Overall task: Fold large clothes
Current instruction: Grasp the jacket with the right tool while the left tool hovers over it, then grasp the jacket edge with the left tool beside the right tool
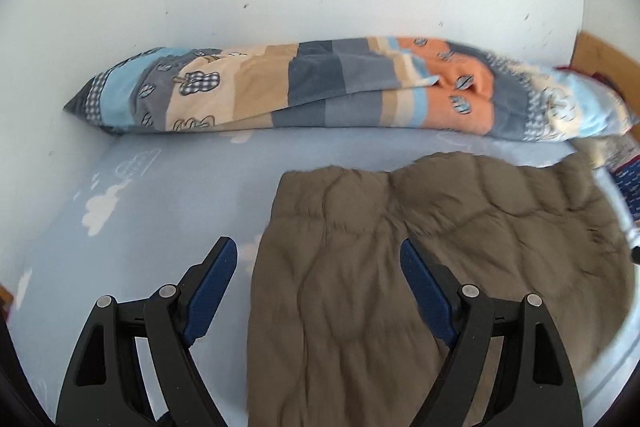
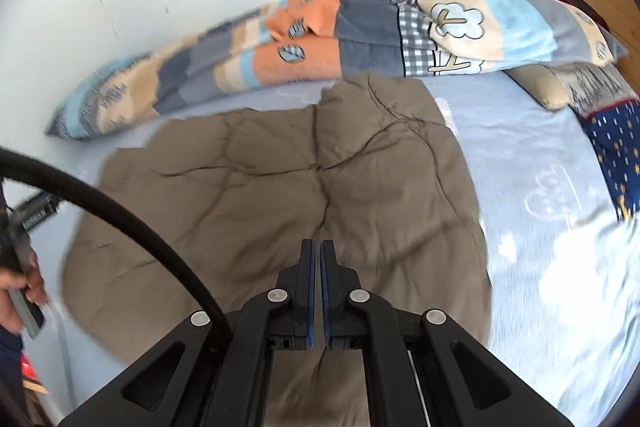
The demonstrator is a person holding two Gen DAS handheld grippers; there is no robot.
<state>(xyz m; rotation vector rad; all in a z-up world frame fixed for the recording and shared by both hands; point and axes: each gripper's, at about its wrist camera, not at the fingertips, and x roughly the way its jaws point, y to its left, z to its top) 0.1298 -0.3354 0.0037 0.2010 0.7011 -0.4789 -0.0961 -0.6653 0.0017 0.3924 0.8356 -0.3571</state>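
Now I hover both tools over the brown quilted garment (image 1: 400, 267) spread on the blue bedsheet (image 1: 140, 207).
Left view: my left gripper (image 1: 318, 259) gapes wide, empty, straddling the garment's edge to pinch it. Right view: my right gripper (image 2: 321, 259) is pressed closed over the garment's middle, gripping nothing.

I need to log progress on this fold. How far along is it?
Partly done, it seems: the brown quilted garment lies spread on the bed sheet, apparently already doubled over, and still broad. In hand: nothing. The left tongs are open over its near edge; the right tongs are shut above it, gripping no cloth. Left: further folds into a compact bundle.
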